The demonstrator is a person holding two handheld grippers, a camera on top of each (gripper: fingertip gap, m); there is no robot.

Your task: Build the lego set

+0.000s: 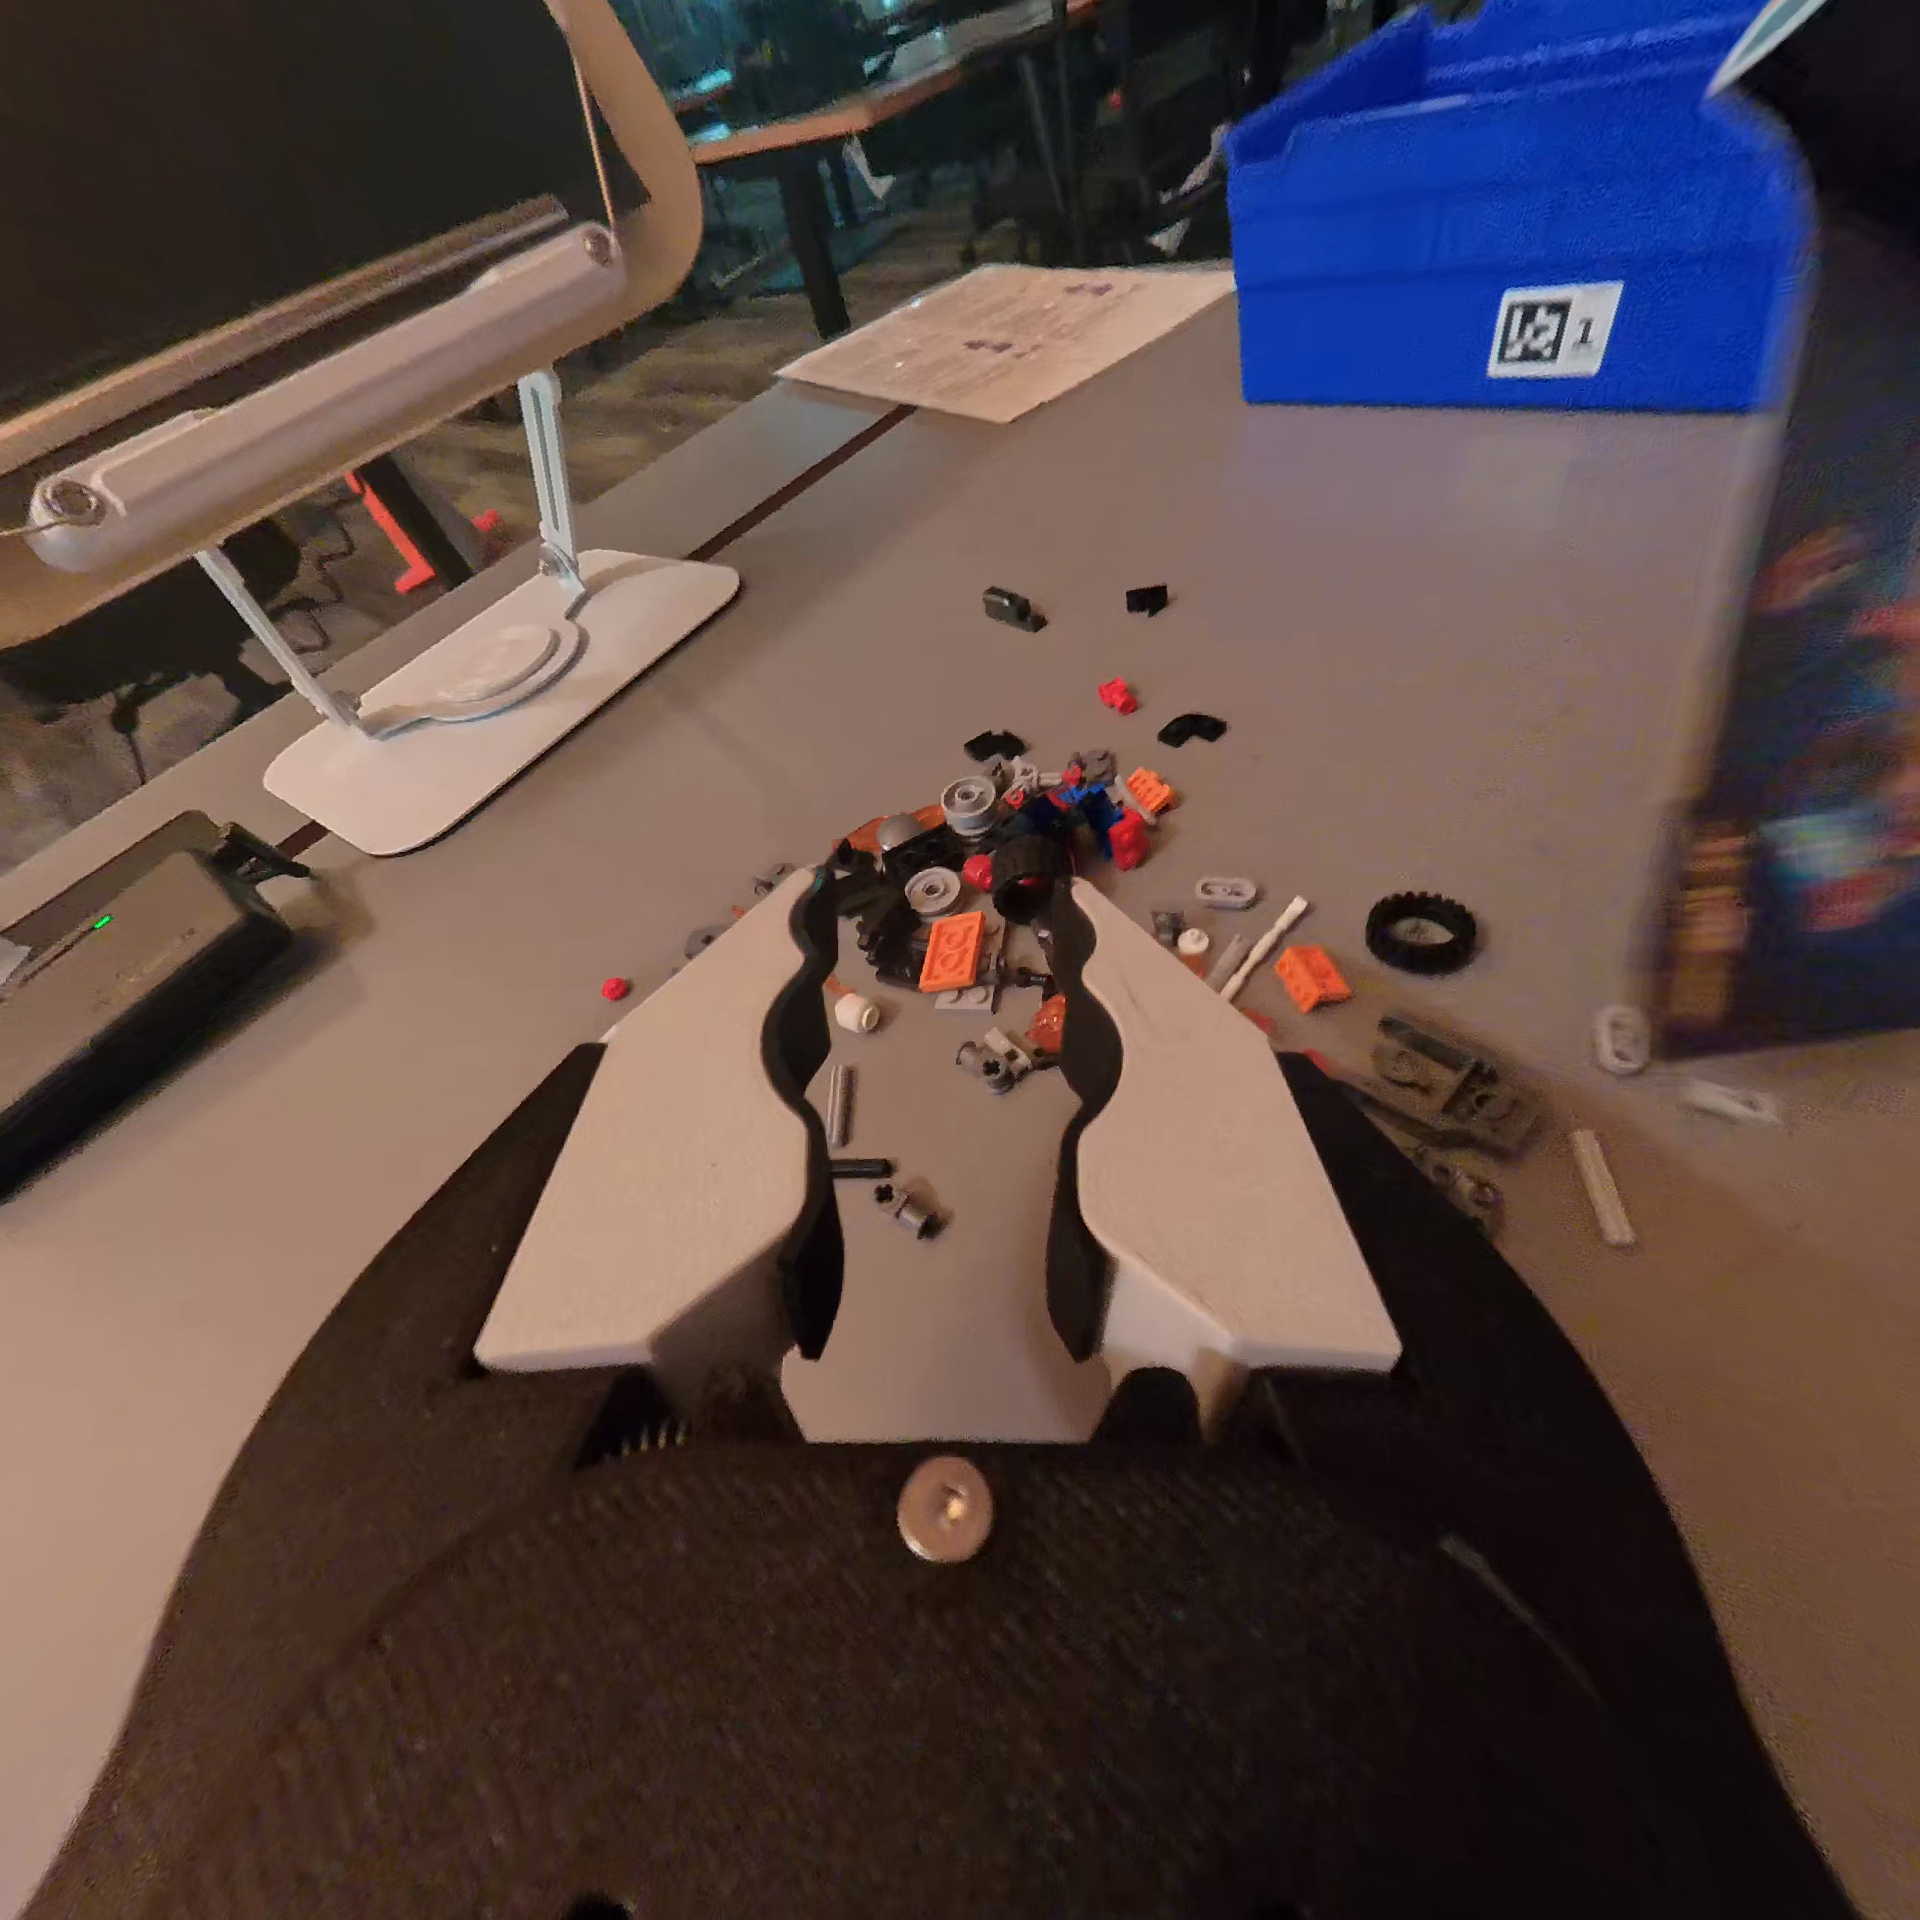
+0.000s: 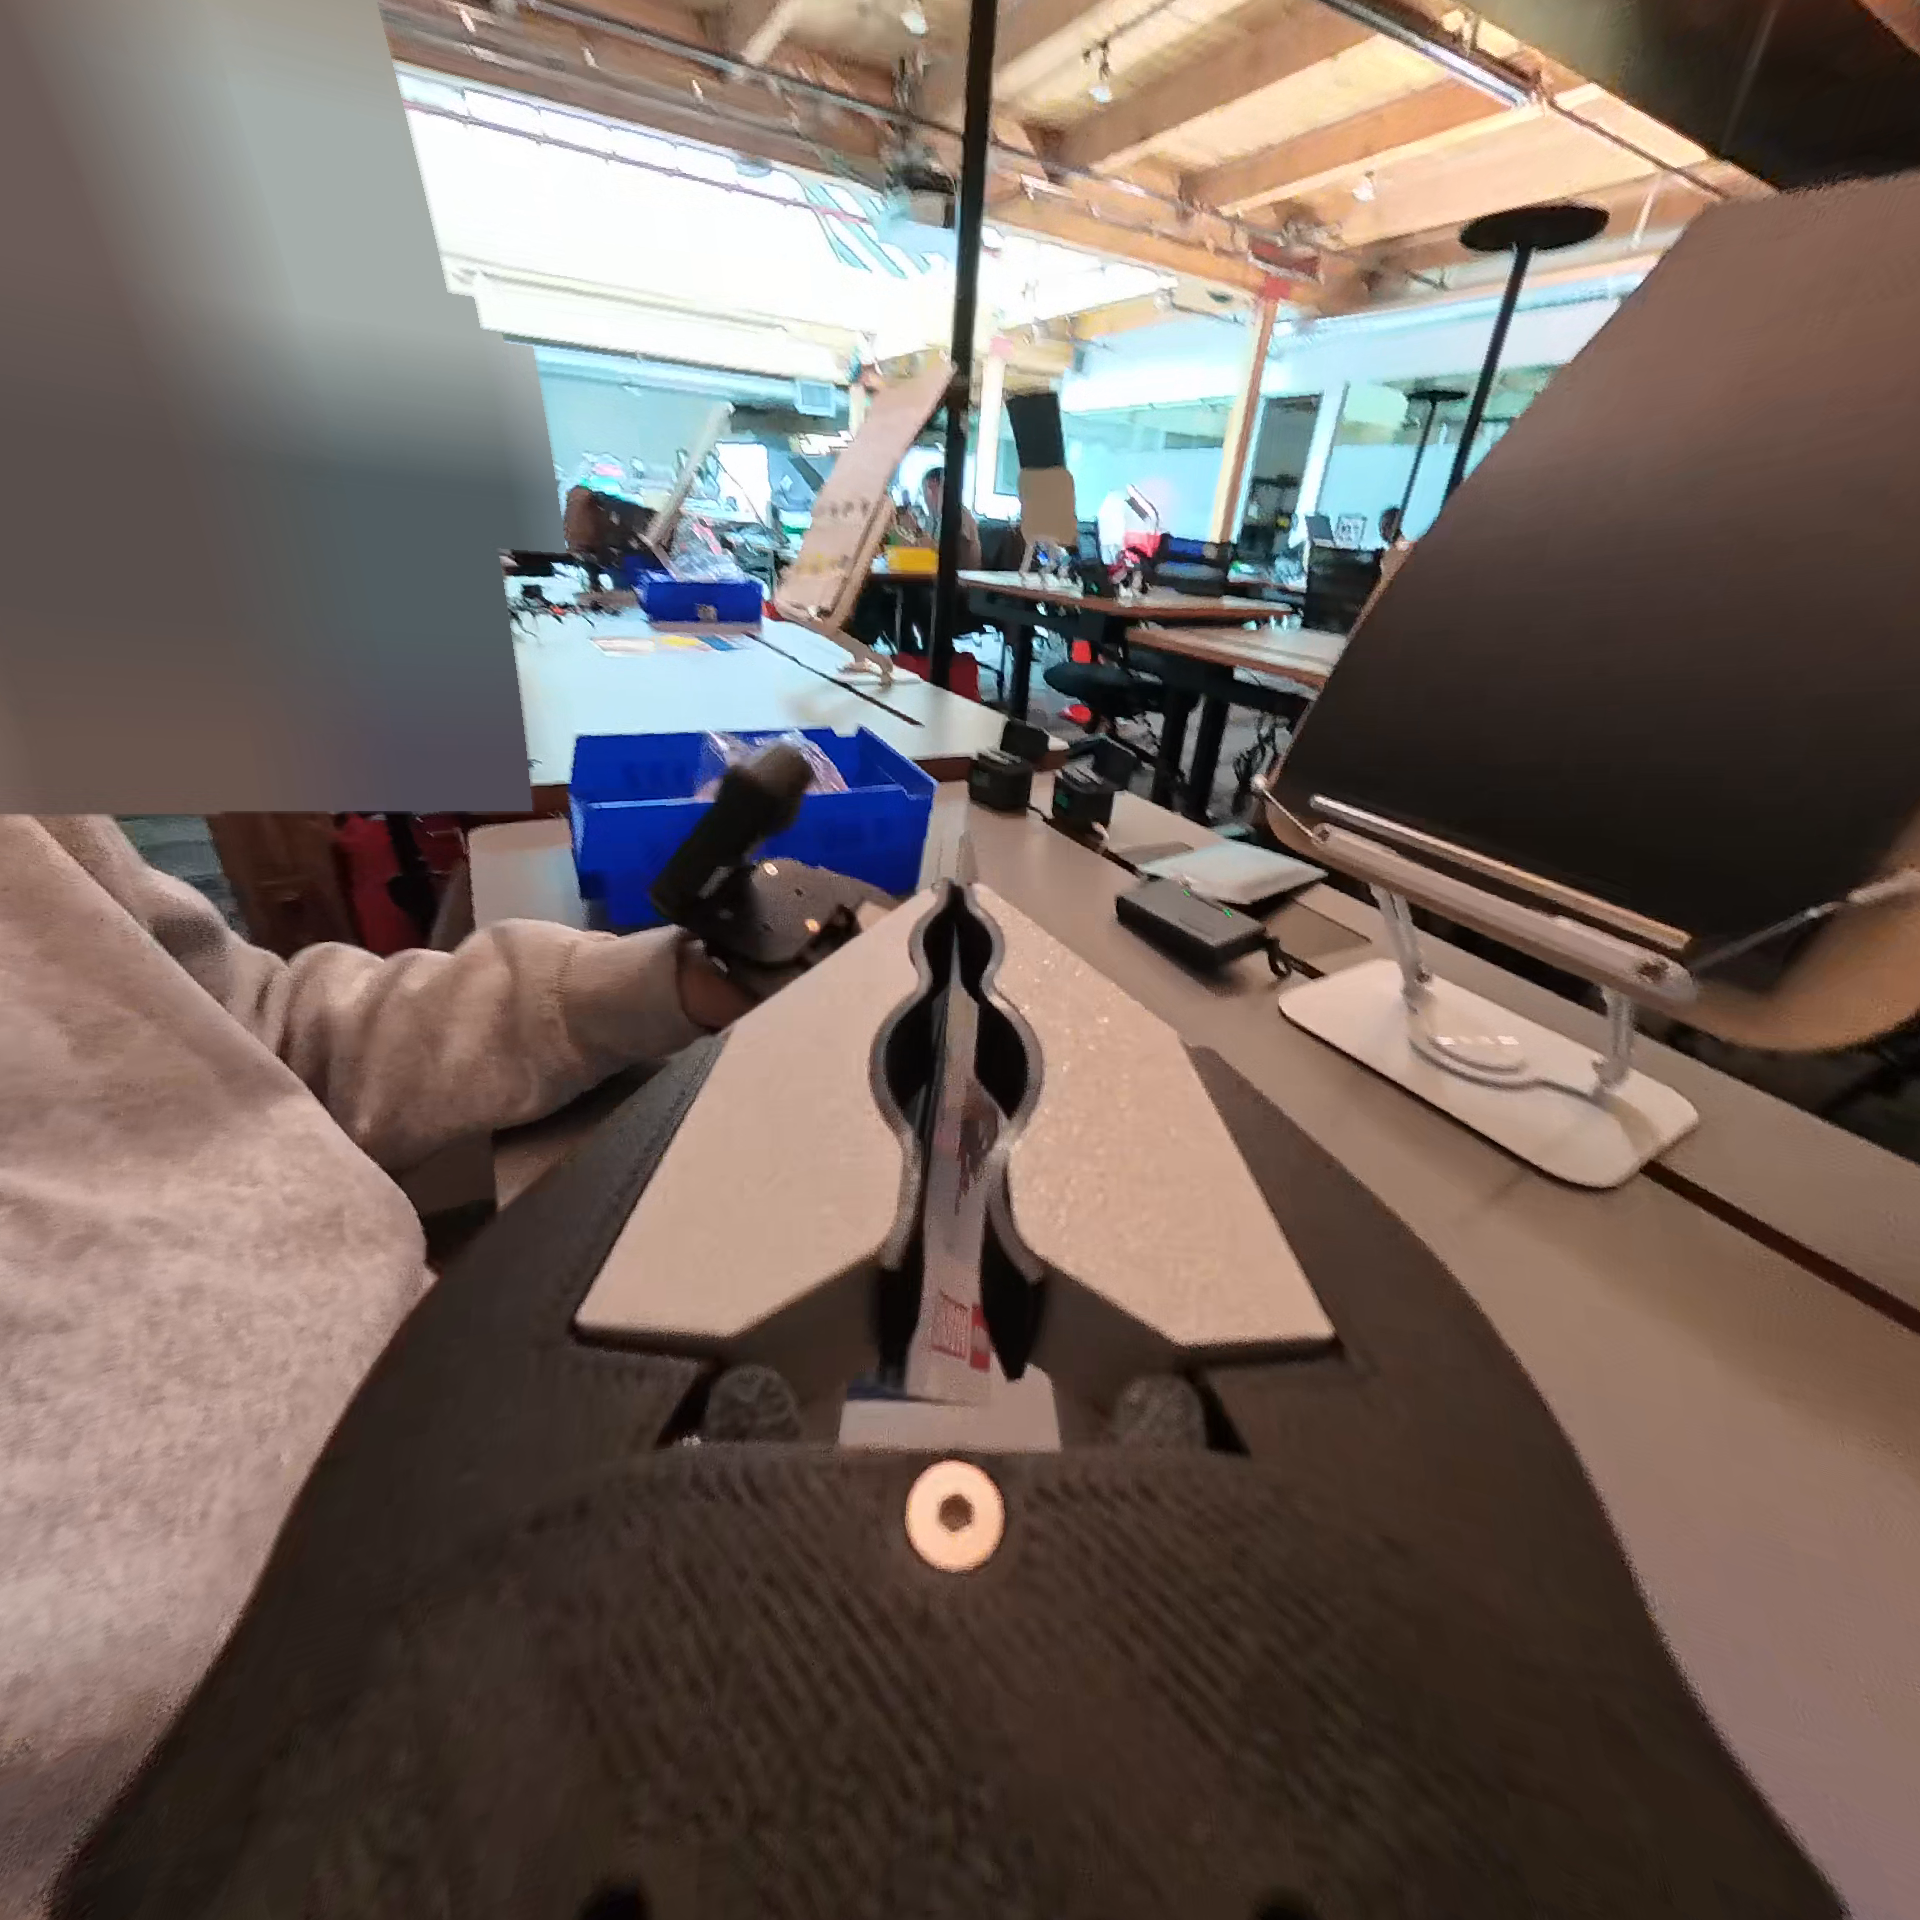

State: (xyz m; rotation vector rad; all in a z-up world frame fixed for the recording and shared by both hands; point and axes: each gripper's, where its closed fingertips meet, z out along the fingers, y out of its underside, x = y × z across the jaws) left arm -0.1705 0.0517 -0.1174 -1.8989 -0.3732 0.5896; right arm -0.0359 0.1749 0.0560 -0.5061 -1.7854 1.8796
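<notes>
A pile of small lego pieces lies on the grey table, with an orange plate in it and a black tyre off to its right. My left gripper is open and empty, low over the near side of the pile, with loose pieces between its fingers. My right gripper is shut on a thin printed card sheet seen edge-on. A blurred, colourful lego box stands at the right edge of the left wrist view.
A blue bin stands at the back right and also shows in the right wrist view. A tablet on a white stand is at the left, with a dark power pack nearer. A paper sheet lies at the back. A grey sleeve reaches in. My right fingertips sit around 25 cm from my left ones. My left gripper is the nearer one to the orange plate: about 7 cm, against 30 cm.
</notes>
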